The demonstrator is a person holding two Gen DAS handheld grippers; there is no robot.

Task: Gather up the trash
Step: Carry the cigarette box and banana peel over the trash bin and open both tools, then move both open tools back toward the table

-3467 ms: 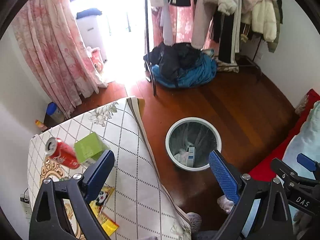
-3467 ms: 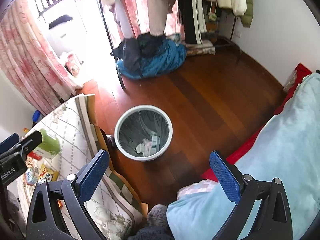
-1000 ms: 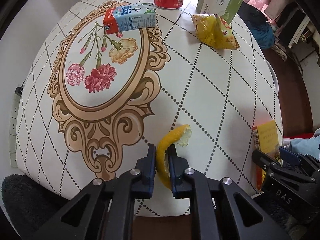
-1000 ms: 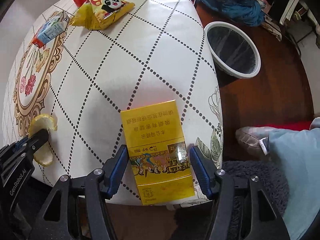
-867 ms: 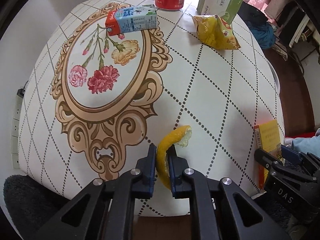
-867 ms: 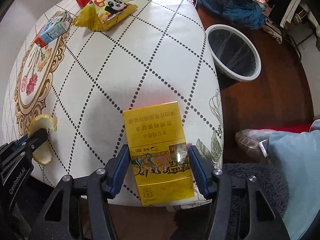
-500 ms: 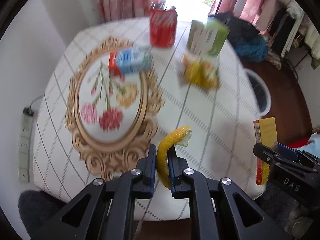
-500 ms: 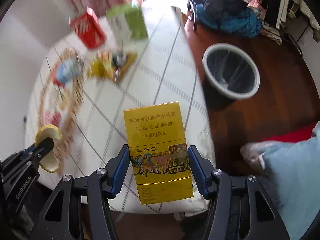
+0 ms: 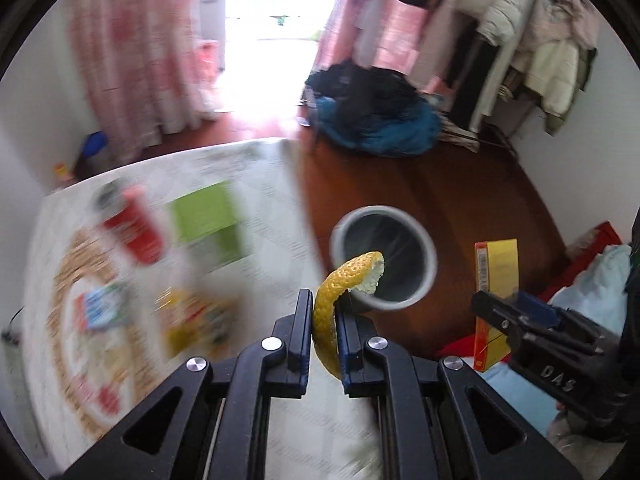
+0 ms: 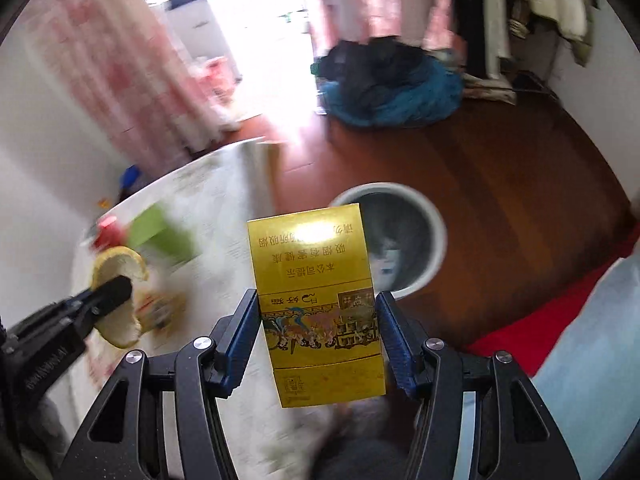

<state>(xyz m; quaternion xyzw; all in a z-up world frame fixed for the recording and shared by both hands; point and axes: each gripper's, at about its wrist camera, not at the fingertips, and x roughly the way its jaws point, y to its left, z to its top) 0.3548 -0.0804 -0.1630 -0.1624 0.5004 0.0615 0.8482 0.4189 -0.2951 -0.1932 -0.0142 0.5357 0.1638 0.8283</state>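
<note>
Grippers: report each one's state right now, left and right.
Left gripper: closed on the yellow peel.
Right gripper: closed on the yellow box.

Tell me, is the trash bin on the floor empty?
No, the right wrist view shows the trash bin already has some pale scraps lying at its bottom, beside the yellow box held in front of it.

Your table (image 9: pixel 260 184) is smearing with motion: the red can (image 9: pixel 134 230), green box (image 9: pixel 208 220) and the small carton (image 9: pixel 98 306) near its left edge are showing no readable print. Your yellow box (image 10: pixel 316 300) is covering the near left rim of the trash bin (image 10: pixel 434 236), whose contents are blurring beyond telling.
</note>
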